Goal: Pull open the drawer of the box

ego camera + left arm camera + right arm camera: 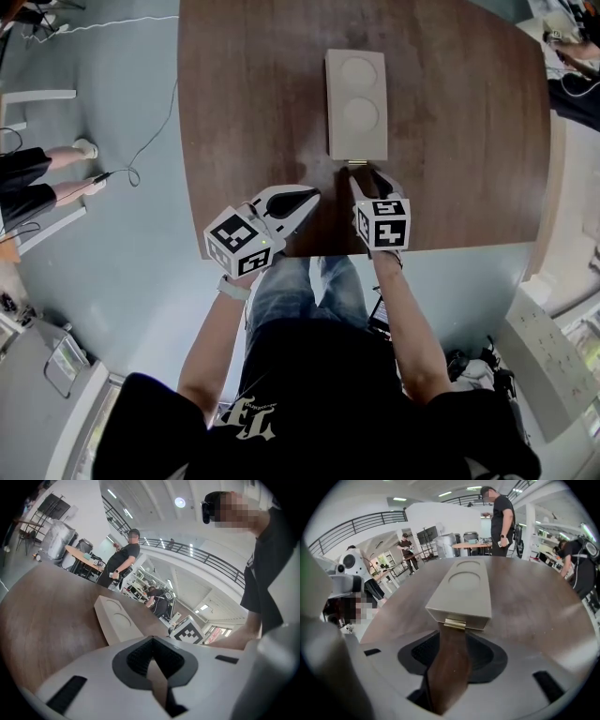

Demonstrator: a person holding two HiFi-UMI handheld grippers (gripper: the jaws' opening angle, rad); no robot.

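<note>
A beige box (pixel 356 94) with two round recesses in its lid lies on the brown table (pixel 244 112). A small gold pull tab (pixel 357 163) sticks out of the box's near end, and the drawer sits flush in the box (pixel 461 590). My right gripper (pixel 364 176) points down at that end. It is open, with the tab (pixel 455 623) just beyond the gap between its jaws (pixel 453 634) and only table showing between them. My left gripper (pixel 312 196) hovers to the left near the table's front edge, shut and holding nothing (pixel 152 640). The box (pixel 117 620) lies ahead of it.
The table's front edge (pixel 412 247) runs just under both grippers. On the floor lie a thin cable (pixel 150 141) at the left and a grey case (pixel 548 370) at the lower right. A seated person's legs (pixel 47 178) are at the left. Other people stand far beyond the table (pixel 501 517).
</note>
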